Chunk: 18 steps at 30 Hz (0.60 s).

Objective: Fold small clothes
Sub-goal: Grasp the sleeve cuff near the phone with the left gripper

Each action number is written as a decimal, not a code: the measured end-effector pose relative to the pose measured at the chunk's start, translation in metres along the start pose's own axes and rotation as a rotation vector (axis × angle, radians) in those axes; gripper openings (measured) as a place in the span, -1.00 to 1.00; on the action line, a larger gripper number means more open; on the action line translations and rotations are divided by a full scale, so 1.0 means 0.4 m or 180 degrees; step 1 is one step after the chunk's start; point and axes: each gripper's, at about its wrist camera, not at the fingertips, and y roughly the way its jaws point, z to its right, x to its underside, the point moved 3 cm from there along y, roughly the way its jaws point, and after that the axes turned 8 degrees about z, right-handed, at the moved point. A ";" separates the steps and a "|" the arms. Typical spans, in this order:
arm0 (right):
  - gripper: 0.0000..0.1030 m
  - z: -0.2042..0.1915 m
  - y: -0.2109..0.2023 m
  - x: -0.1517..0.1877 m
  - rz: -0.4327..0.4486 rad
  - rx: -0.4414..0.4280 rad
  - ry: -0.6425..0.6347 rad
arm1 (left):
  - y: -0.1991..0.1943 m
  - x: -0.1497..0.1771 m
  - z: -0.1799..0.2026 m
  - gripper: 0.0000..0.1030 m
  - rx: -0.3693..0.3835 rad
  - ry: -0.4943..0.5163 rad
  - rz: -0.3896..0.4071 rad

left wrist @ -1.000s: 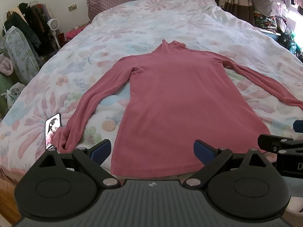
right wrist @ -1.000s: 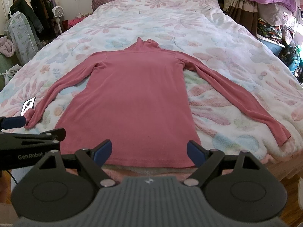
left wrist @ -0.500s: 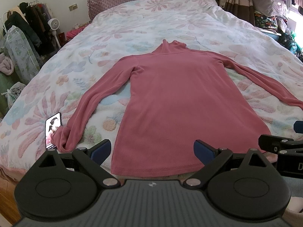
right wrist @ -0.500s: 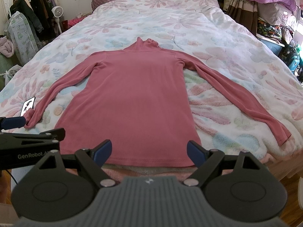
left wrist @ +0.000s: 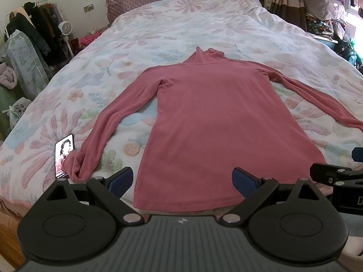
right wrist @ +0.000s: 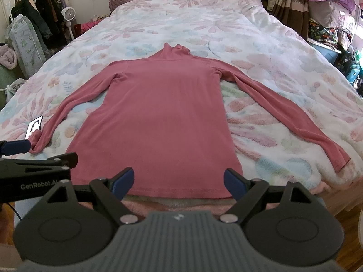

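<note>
**At the hem: tools poised before the first fold**

Both the left tool [left wrist: 182, 179] and the right tool [right wrist: 179, 180] gape wide, empty, near the pink turtleneck [right wrist: 158, 122], flat on the bed [right wrist: 261, 45]. Pinch one sleeve cuff cleanly; avoid the phone [left wrist: 63, 154].

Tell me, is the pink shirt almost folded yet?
Not yet. Done: the pink shirt lies flat on the bed, both sleeves spread out. In hand: nothing; the left claw and right claw hang open near its bottom hem. Left: every fold. A phone lies by the left cuff.
</note>
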 end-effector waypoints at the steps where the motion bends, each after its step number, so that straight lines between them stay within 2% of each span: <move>1: 0.60 0.000 0.000 0.000 0.0001 -0.0001 -0.0001 | 0.000 0.000 0.000 1.00 0.0001 0.0001 0.0001; 10: 0.60 0.007 0.007 -0.006 -0.0009 -0.0037 0.0058 | 0.026 0.007 -0.014 1.00 0.0065 0.0045 -0.0026; 16: 0.60 0.043 0.037 -0.041 0.0108 -0.0106 0.0086 | 0.075 -0.019 -0.078 0.99 0.0007 0.0136 0.0052; 18: 0.60 0.064 0.049 -0.064 0.0233 -0.0176 0.0057 | 0.094 -0.035 -0.128 0.81 0.0034 0.0064 0.0090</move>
